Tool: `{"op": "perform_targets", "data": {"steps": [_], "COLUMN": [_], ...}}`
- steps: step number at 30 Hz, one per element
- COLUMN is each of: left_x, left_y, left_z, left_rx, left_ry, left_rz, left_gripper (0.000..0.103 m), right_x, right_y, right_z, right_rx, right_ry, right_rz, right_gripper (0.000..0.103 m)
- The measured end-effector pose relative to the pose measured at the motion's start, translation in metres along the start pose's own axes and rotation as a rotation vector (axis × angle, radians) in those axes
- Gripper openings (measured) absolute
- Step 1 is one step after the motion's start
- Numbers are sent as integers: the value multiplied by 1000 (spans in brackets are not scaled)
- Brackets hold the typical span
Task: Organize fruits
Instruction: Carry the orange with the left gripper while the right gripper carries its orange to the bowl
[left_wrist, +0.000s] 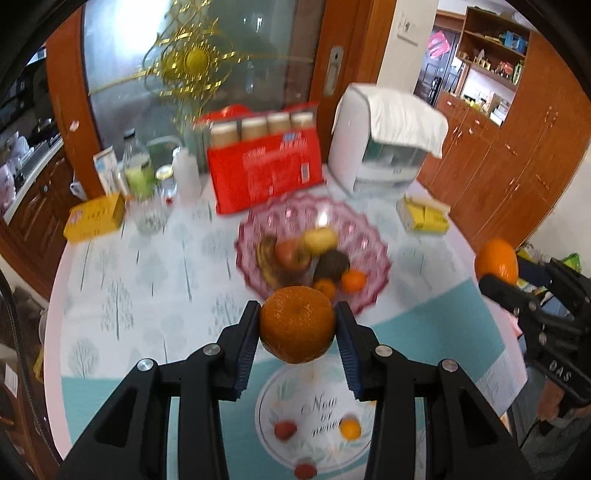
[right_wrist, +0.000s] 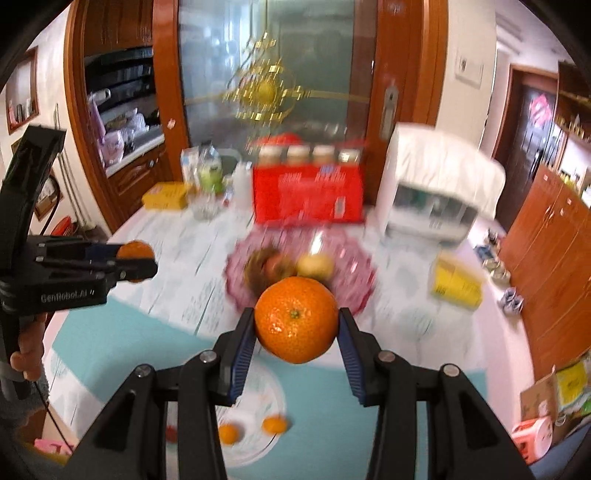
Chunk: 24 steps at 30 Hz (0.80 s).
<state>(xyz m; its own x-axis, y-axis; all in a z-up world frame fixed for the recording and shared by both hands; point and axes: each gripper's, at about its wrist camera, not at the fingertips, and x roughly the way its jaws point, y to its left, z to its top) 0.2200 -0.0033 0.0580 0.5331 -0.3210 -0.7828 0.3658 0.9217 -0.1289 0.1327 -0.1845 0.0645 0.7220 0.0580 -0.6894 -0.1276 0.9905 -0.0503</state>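
An orange (left_wrist: 297, 325) sits clamped in the left tongs (left_wrist: 297, 332), another orange (right_wrist: 295, 319) in the right tongs (right_wrist: 297, 328).

My two wrist cameras looked steeply down along my tongs from above. Both faced the pink fruit bowl (left_wrist: 314, 254) (right_wrist: 236, 269) and the table (left_wrist: 122, 280) (right_wrist: 177, 258).

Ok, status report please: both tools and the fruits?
Left tool shut on orange. Right tool shut on second orange. Pink fruit bowl ahead, nothing between.

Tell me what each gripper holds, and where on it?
Each holds a round orange fruit by its sides: left gripper on one, right gripper on another.
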Motion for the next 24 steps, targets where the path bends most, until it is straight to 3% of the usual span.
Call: {"op": "perform_targets", "data": {"steps": [5,10,16,24], "left_x": [10,51,119,201], "left_y": [-2,1,0,-9], "left_z": [46,66,57,28], "left_rx": [8,-22,-64,-82], "left_ry": [-31,0,94,230], "left_rz": [44,56,55,79], "left_gripper": [39,39,39,39], "right_x": [8,47,111,199], "right_y": [-28,-52,-65,-71], "right_z": [48,70,57,15], "right_rx": [34,107,164,171], "right_ry": [-63,-46,39,213], "right_rz": [-44,-31,-13,21], "right_gripper": [44,44,44,44]}}
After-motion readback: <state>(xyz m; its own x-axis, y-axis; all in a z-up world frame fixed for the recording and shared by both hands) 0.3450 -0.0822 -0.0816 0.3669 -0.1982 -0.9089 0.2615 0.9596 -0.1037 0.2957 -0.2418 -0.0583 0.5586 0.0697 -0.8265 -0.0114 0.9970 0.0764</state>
